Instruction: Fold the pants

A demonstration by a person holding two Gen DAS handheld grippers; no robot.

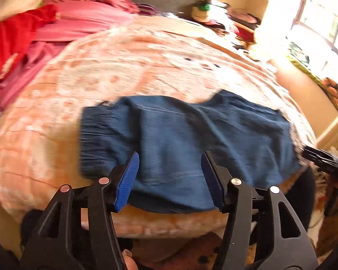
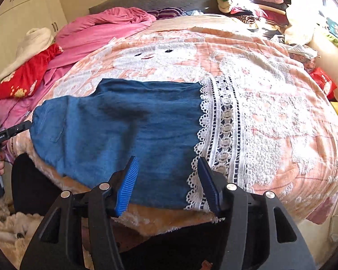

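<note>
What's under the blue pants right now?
The blue pants lie flat on the peach patterned blanket, lace hem included. Whatever sits beneath the denim itself is covered.

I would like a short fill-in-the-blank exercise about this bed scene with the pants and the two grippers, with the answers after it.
1. The blue pants lie on a bed cover whose main color is ____.
2. The hem of the pants is trimmed with white ____.
3. The jaws of the left gripper and the right gripper are both ____.
4. The crumpled garment beside the pink bedding is ____.

Missing words: pink; lace; open; red
</note>
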